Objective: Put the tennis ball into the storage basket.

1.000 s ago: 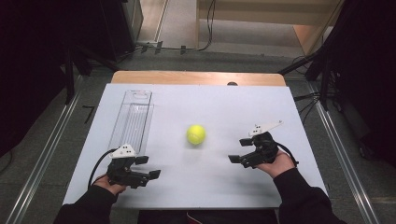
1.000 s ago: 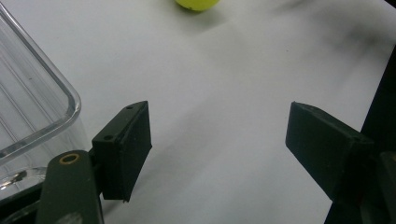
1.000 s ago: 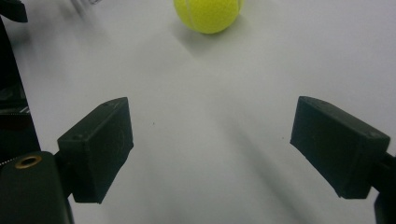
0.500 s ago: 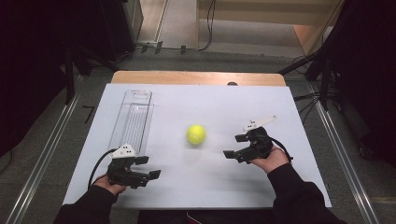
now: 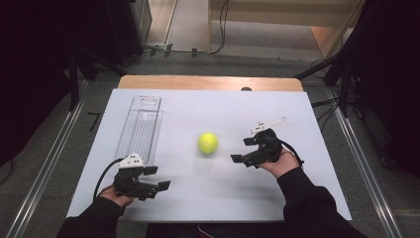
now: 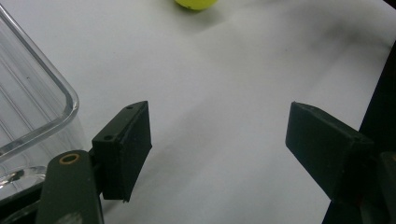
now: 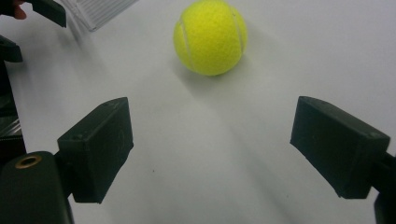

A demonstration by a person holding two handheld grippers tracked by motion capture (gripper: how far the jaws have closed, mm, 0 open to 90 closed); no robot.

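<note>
A yellow tennis ball (image 5: 208,143) rests on the white table (image 5: 208,109), near its middle. My right gripper (image 5: 241,150) stands open a short way to the ball's right, jaws pointing at it; in the right gripper view the ball (image 7: 210,37) lies just beyond the wide-apart jaws, nothing between them. My left gripper (image 5: 158,177) sits open near the table's front left, by the near end of a clear plastic tray (image 5: 141,124). In the left gripper view the tray's corner (image 6: 32,107) shows at left and the ball (image 6: 196,3) at the top edge.
The long clear tray lies lengthwise on the table's left half. A wooden board edge (image 5: 208,83) runs along the table's far side. Metal rails (image 5: 364,168) flank the table on both sides, with cables (image 5: 327,101) on the floor.
My right gripper has moved left across the table, closing in on the ball. The left gripper and the ball have stayed where they were.
</note>
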